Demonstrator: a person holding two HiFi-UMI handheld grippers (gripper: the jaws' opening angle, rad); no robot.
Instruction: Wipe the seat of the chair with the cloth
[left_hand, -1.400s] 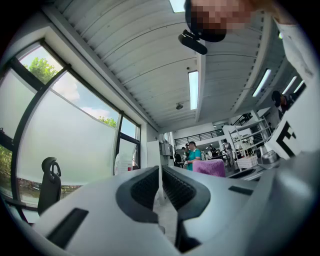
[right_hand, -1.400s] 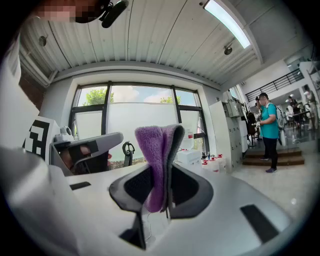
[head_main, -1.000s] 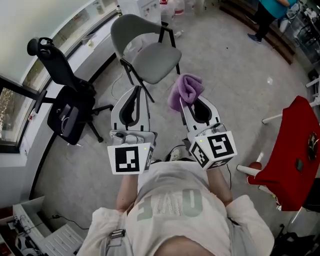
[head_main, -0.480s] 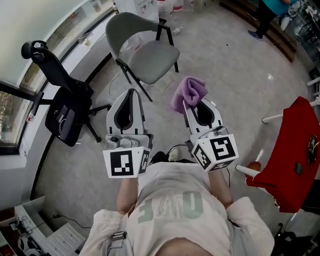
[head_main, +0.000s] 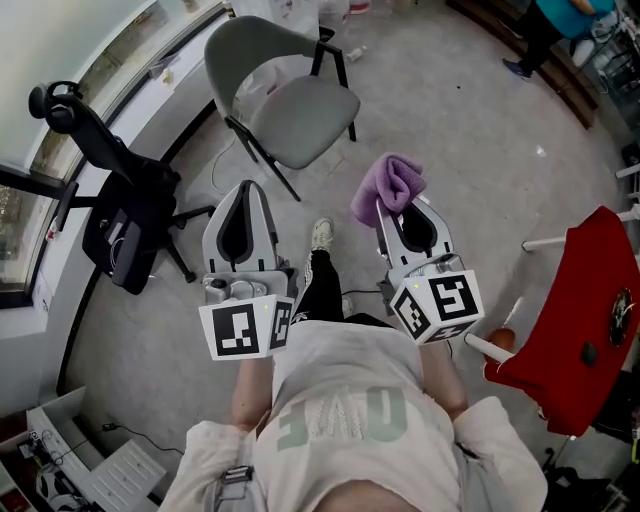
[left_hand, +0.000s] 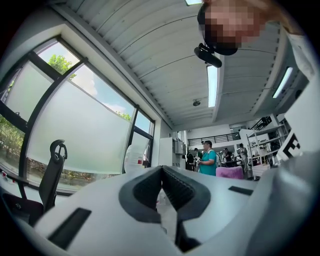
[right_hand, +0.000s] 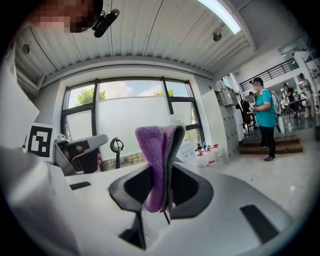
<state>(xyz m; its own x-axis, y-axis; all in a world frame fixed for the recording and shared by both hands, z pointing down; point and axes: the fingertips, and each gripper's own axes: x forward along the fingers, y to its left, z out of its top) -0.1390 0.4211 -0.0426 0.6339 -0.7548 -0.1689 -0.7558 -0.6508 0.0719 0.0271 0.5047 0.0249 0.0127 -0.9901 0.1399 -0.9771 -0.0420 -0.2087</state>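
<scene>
So, not much to report on the actual wiping yet. The fluffy purple microfibre cloth (right_hand: 156, 150) is folded and pinched upright in the right gripper (head_main: 387, 207), whose fingers (right_hand: 136, 186) are clamped onto its lower end so that most of it sticks up past the tips. That gripper is held out in front of the person's chest, in mid air, and the cloth isn't touching anything else.

The left gripper (head_main: 246, 192) has its fingers (left_hand: 181, 189) pressed together with nothing between them, so it's just along for the ride.

The target, a light grey moulded plastic chair on black metal legs (head_main: 285, 95), sits at about 11 o'clock from the grippers and well apart from both. Its seat looks bare, though I can't tell from up here how dirty it is. A black mesh office chair (head_main: 120, 210) is over at 9 o'clock by the window, and there's something red (head_main: 590, 310) at 4 o'clock, probably another seat.

My read: cloth pickup done, everything else left. The person has to close the gap, lower the cloth onto the seat and do the strokes.
</scene>
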